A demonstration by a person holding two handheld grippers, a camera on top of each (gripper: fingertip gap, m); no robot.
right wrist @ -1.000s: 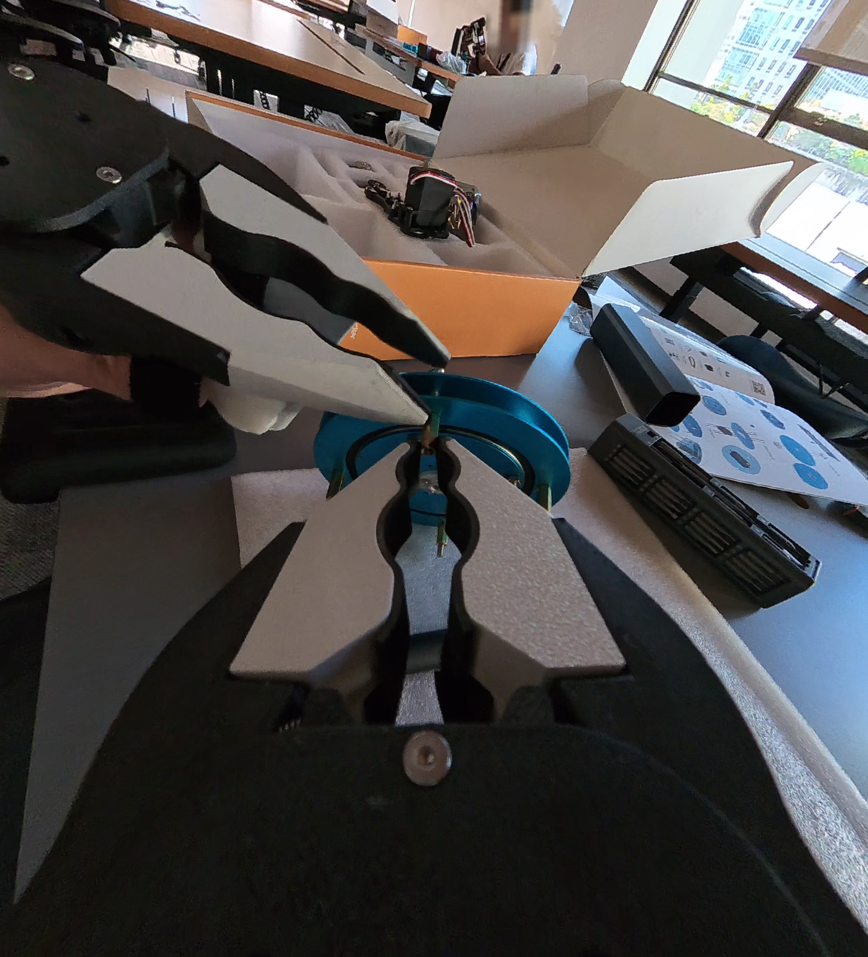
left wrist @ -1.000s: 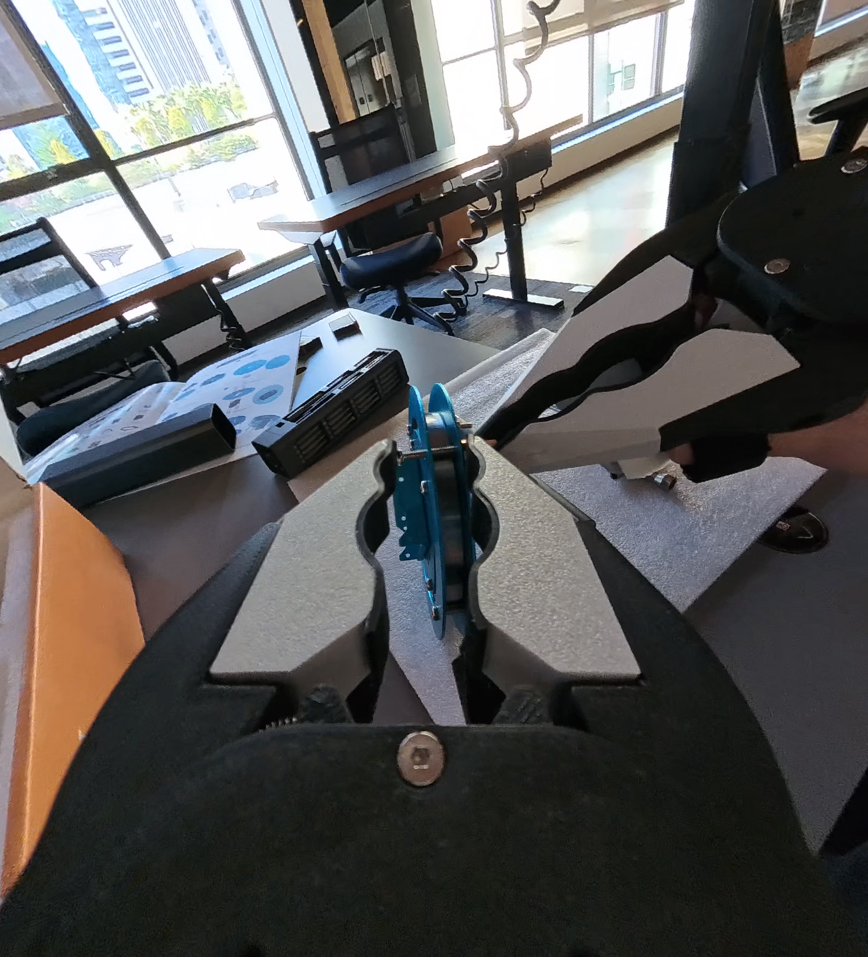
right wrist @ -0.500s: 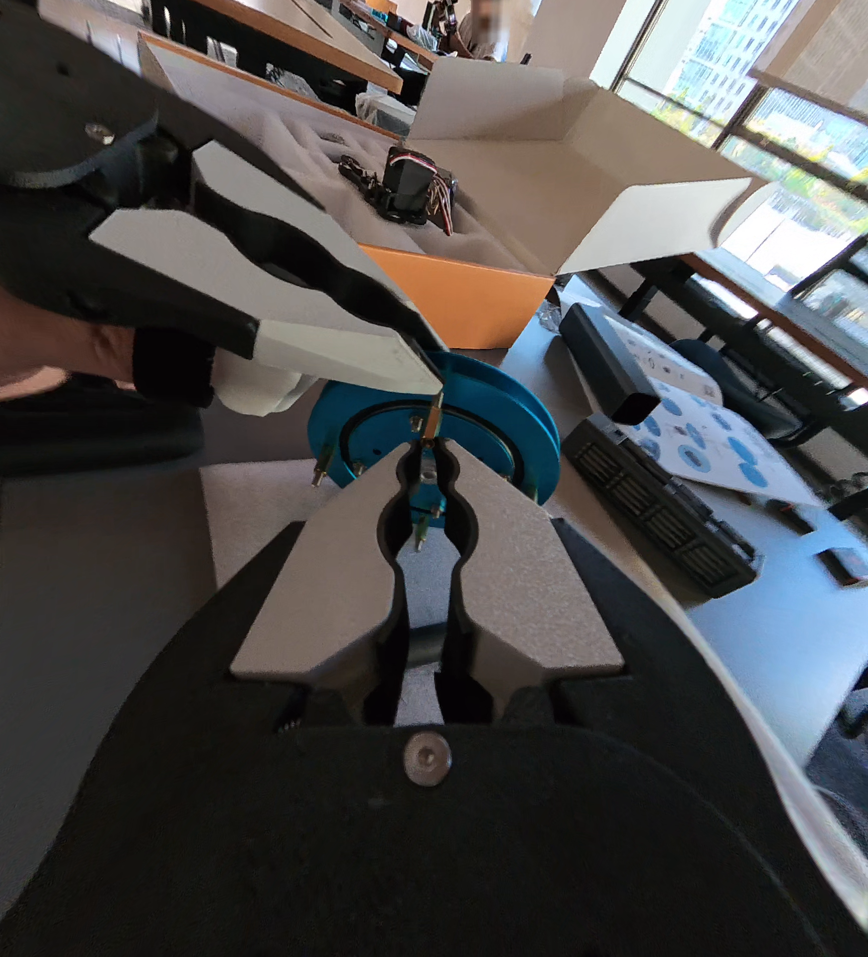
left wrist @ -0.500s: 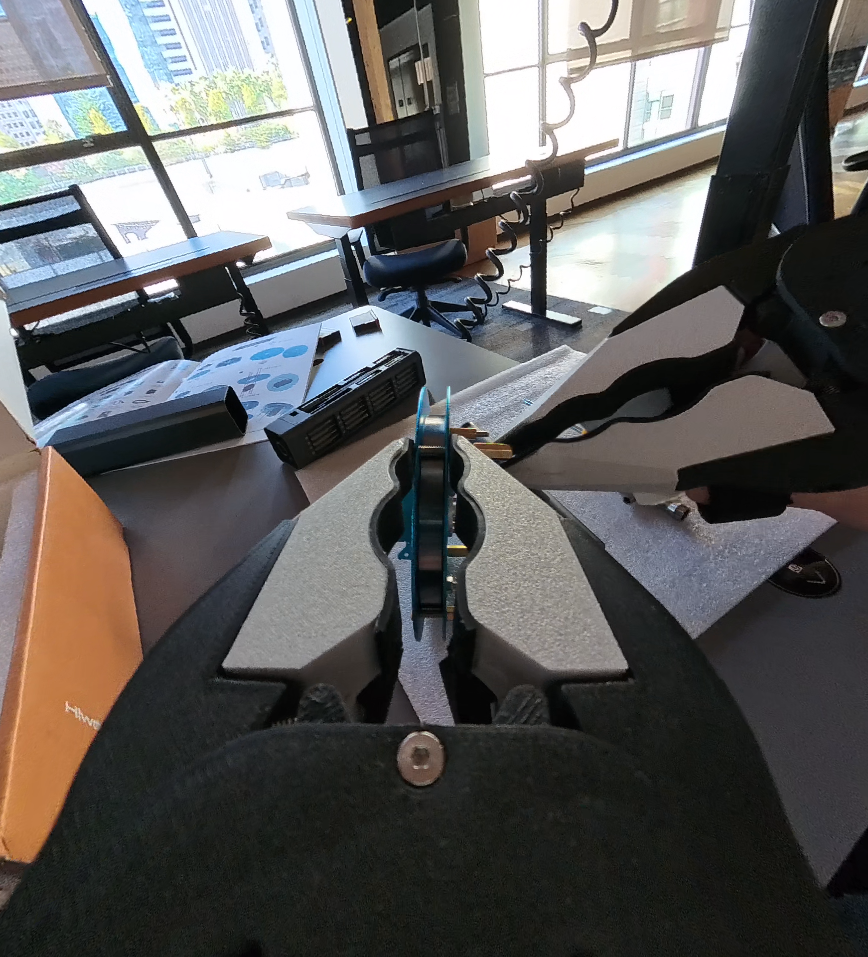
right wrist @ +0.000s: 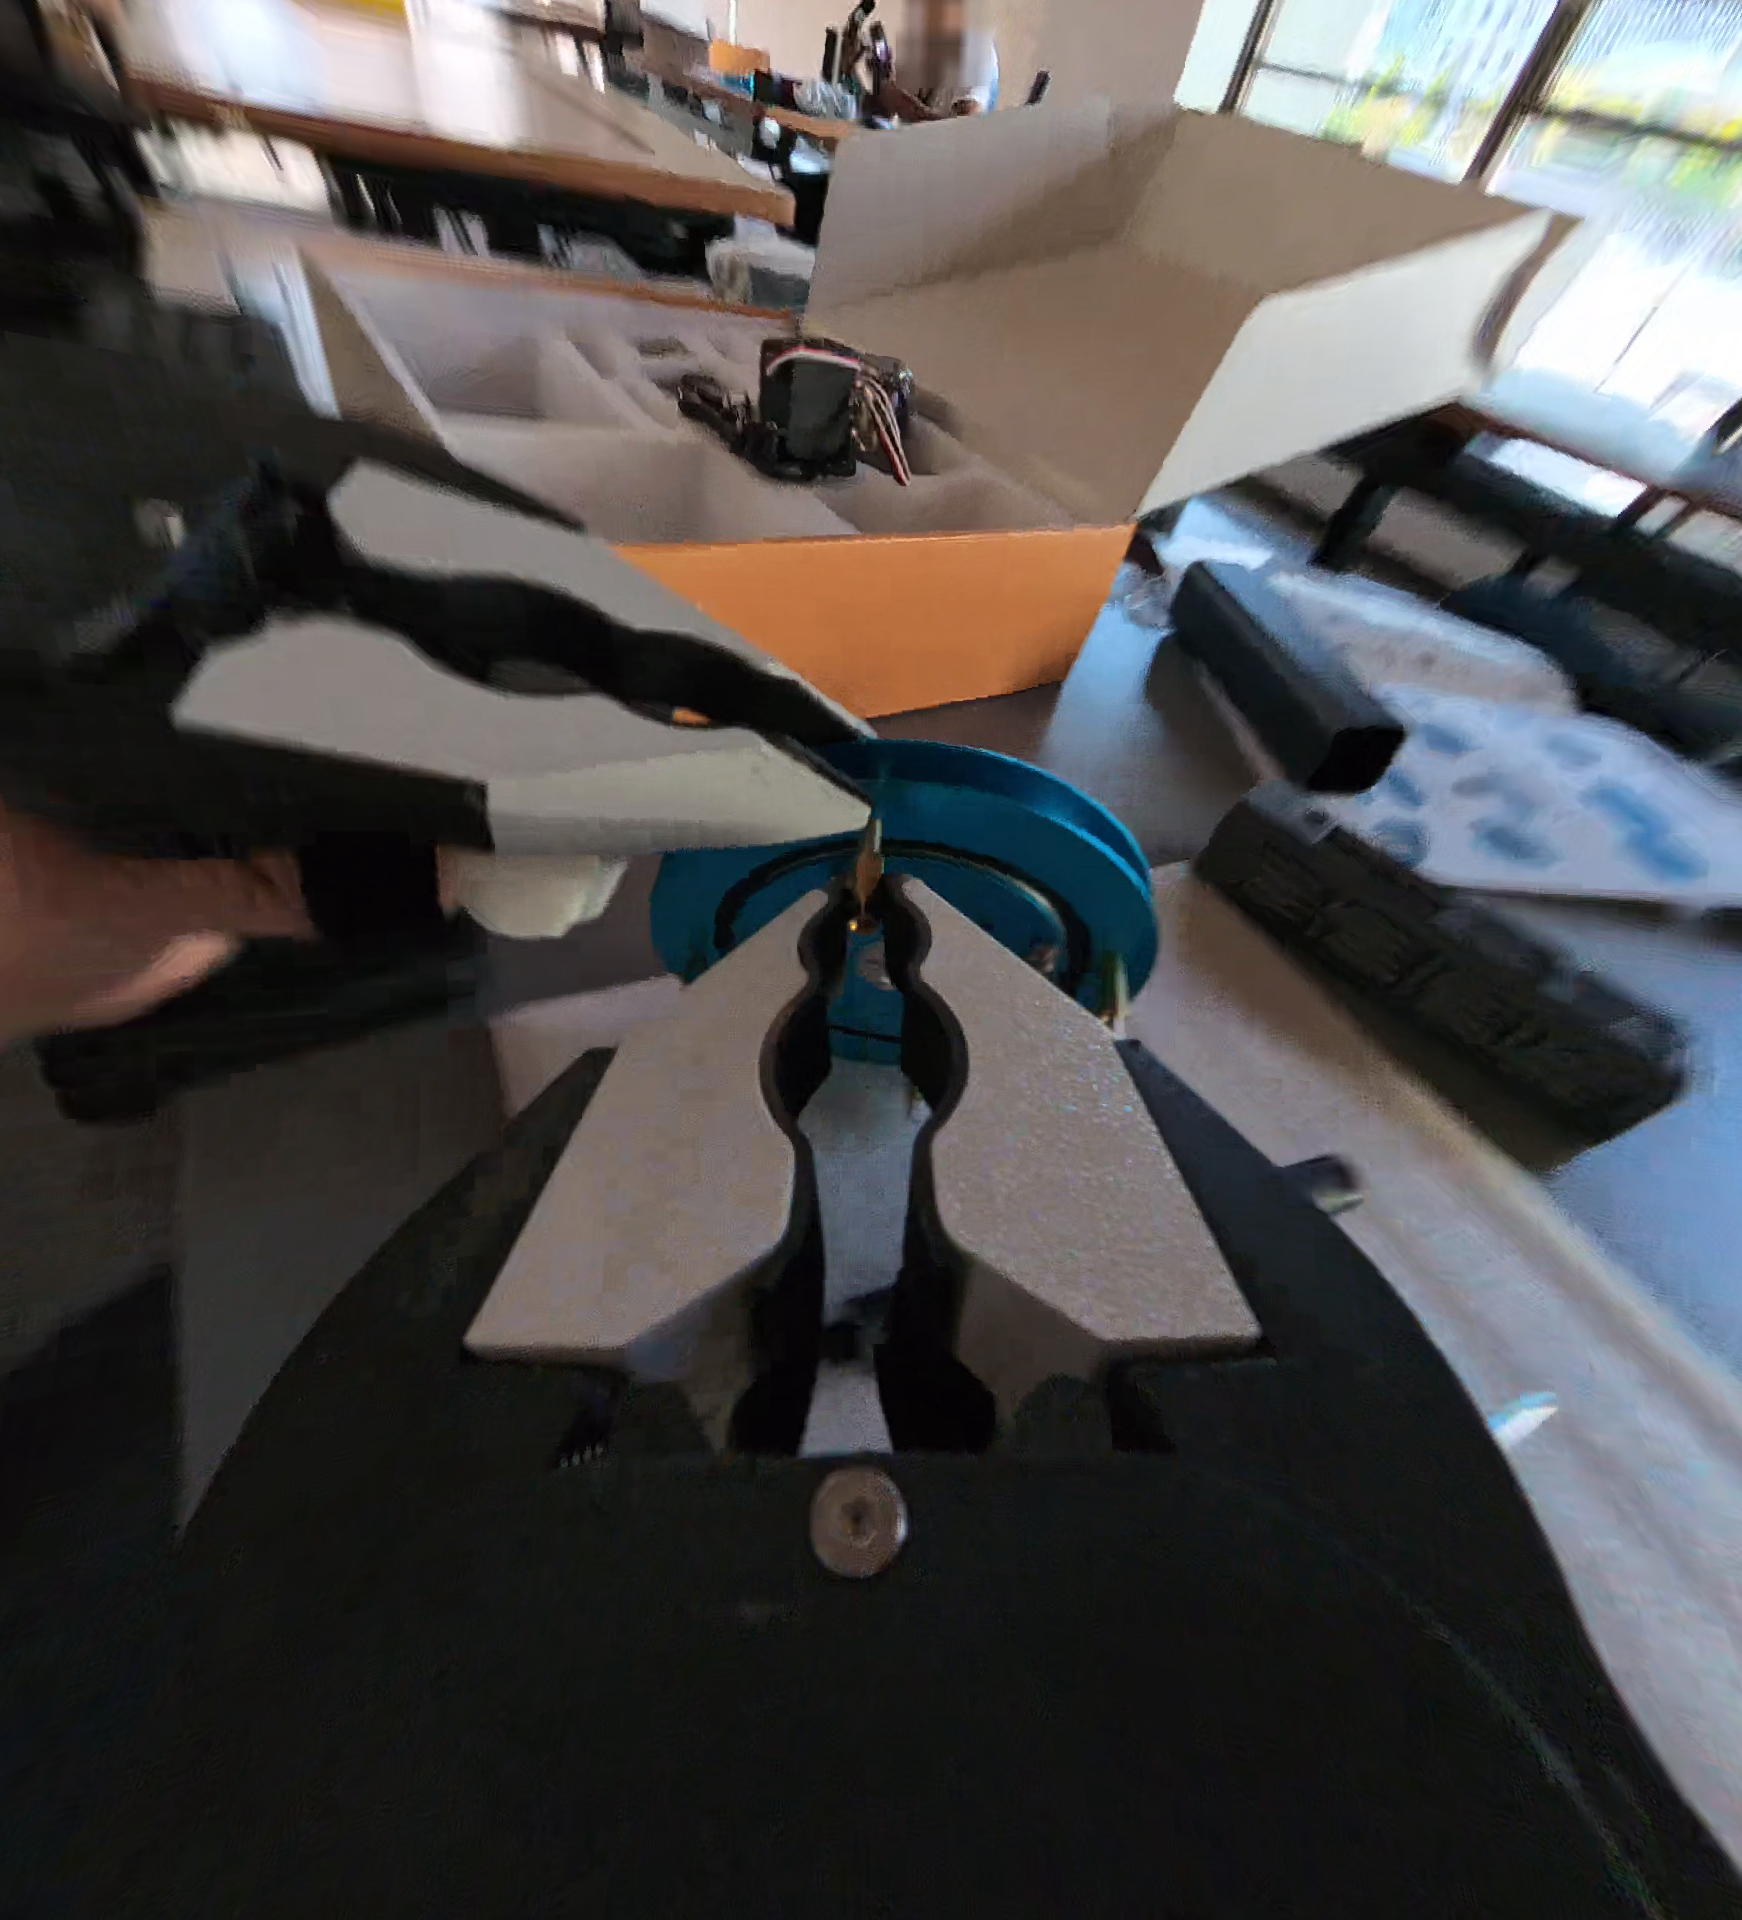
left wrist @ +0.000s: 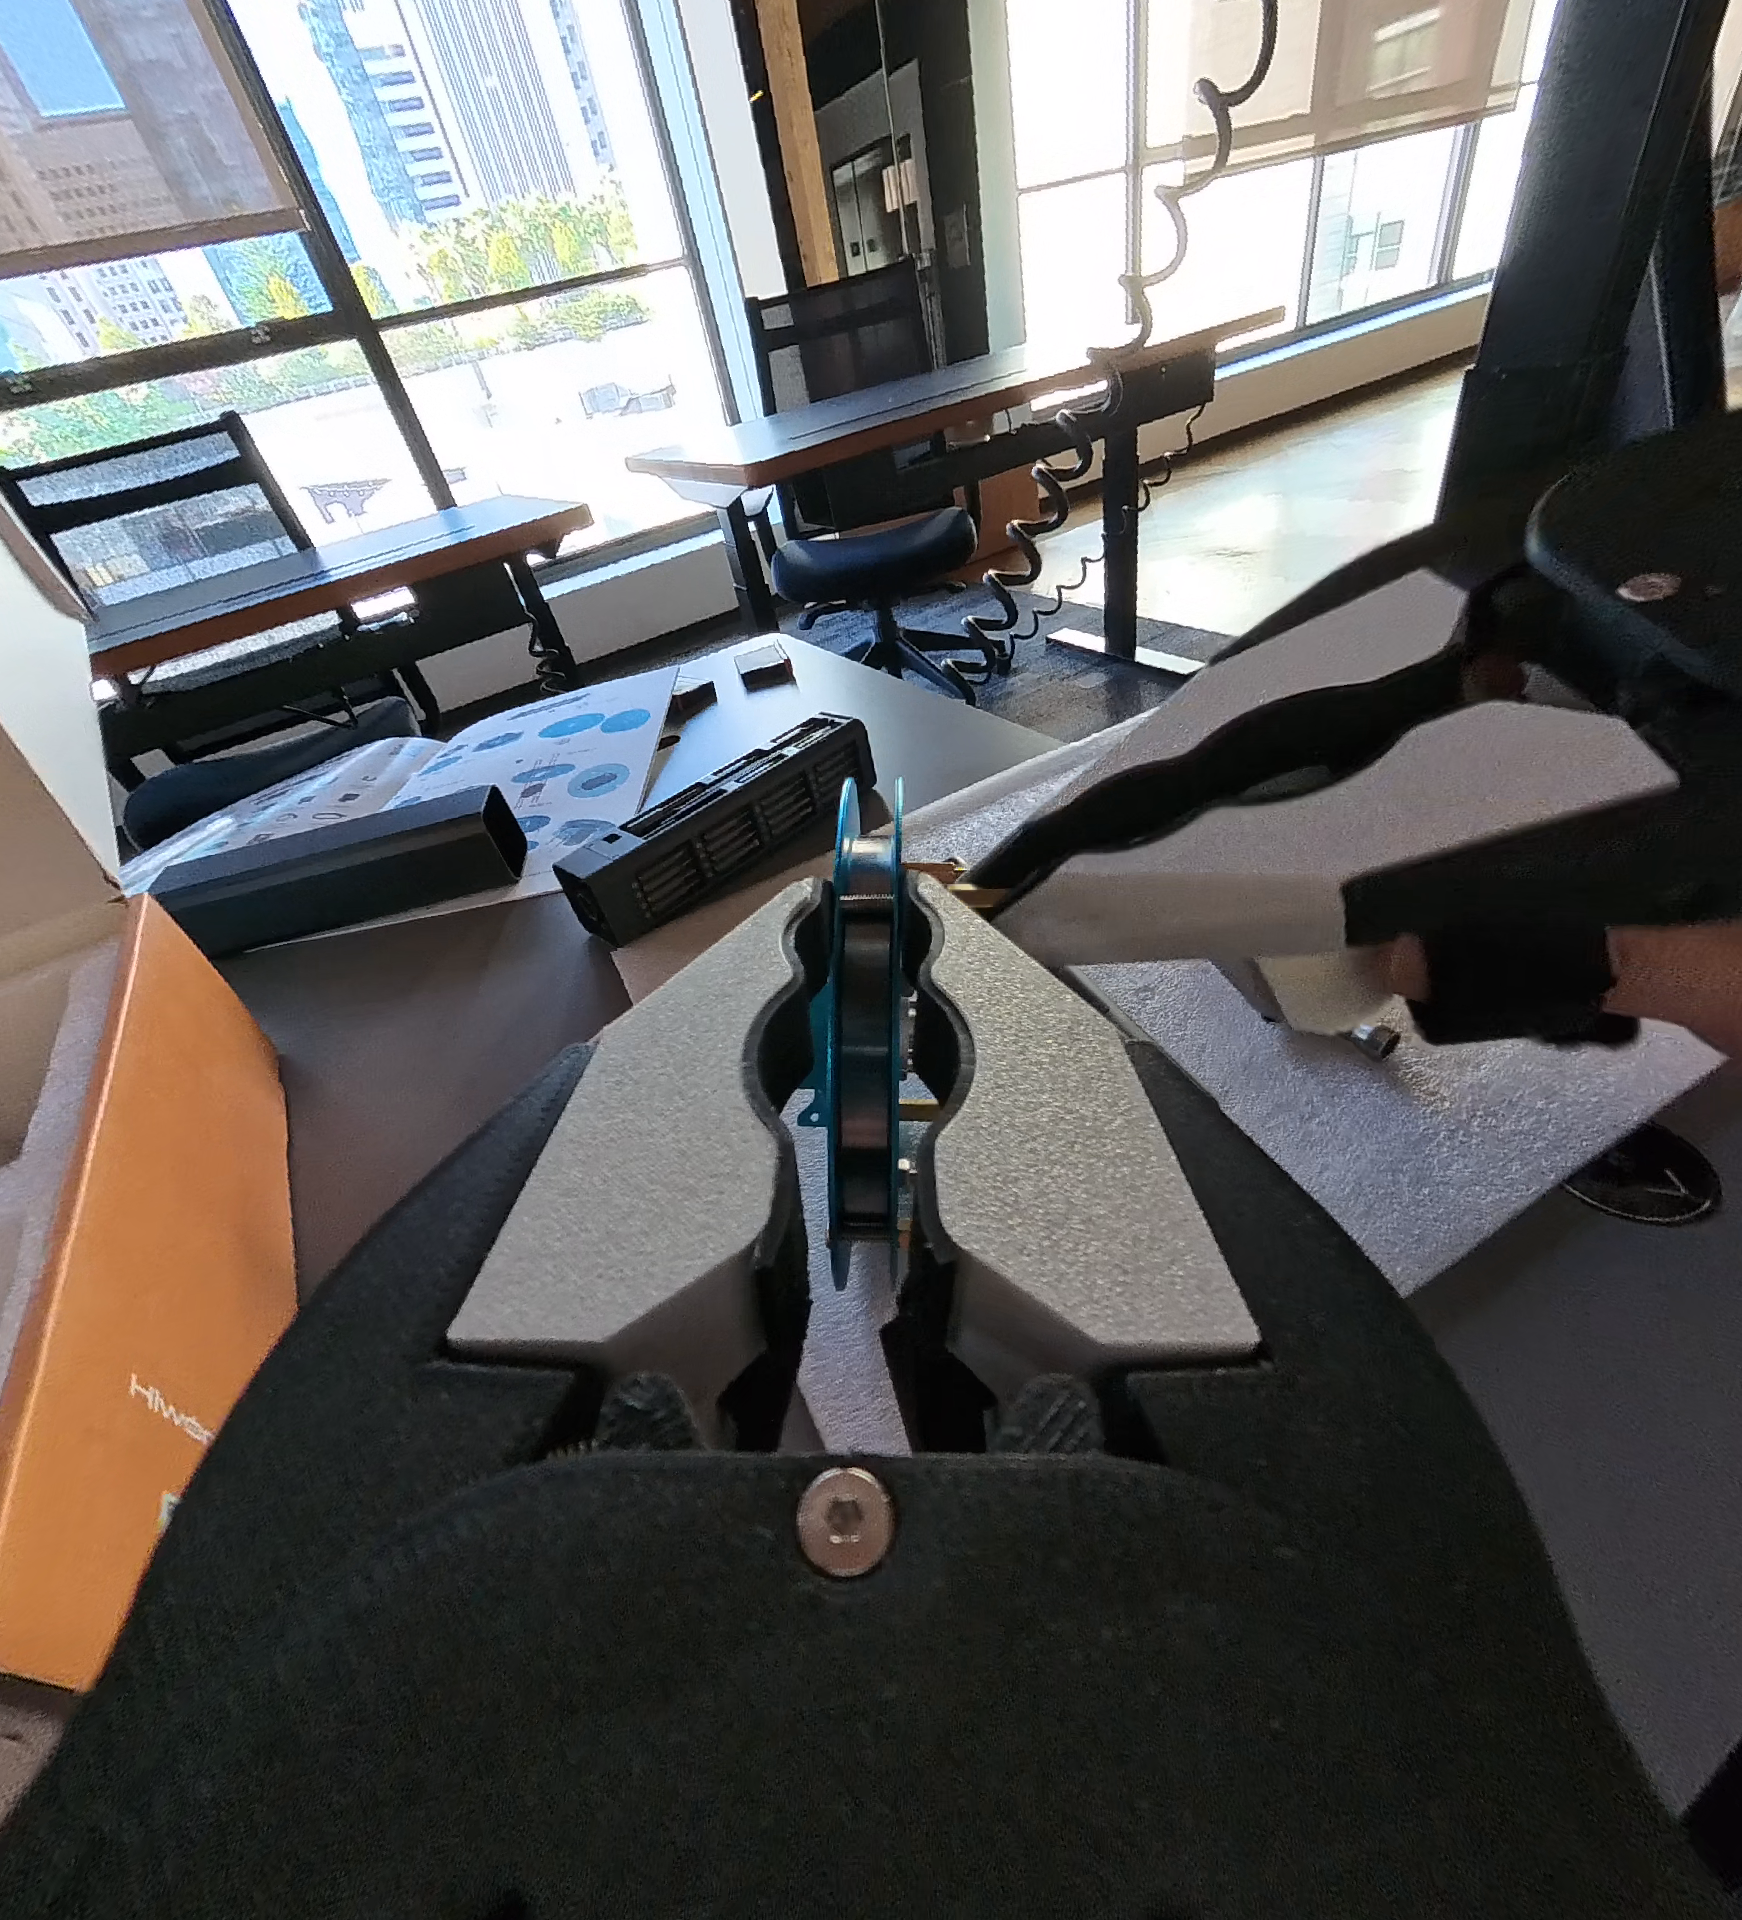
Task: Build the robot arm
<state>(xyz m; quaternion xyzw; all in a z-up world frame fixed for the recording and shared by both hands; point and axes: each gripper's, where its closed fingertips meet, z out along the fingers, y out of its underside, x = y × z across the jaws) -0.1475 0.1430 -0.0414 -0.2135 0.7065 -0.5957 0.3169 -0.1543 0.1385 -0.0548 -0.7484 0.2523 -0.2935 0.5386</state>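
Your left hand-held gripper (left wrist: pixel 865 914) is closed on the blue wheel (left wrist: pixel 862 1039), which stands on edge between its grey fingers (left wrist: pixel 638 1164), above the white foam sheet (left wrist: pixel 1366 1122). Your right hand-held gripper (right wrist: pixel 865 909) is nearly closed, pinching a small brass pin (right wrist: pixel 865 868) at its tips; the pin stands against the face of the blue wheel, just beside the left gripper's tips. This view is motion-blurred, so finer contact cannot be told. The foam sheet lies on the dark bench (left wrist: pixel 431 1008). To your left sits an open orange box (right wrist: pixel 898 613) with a foam insert holding a wired black part (right wrist: pixel 815 410). Farther out lie a black vented block (left wrist: pixel 721 831), a dark rectangular tube (left wrist: pixel 347 862) and a printed sheet (left wrist: pixel 555 758).
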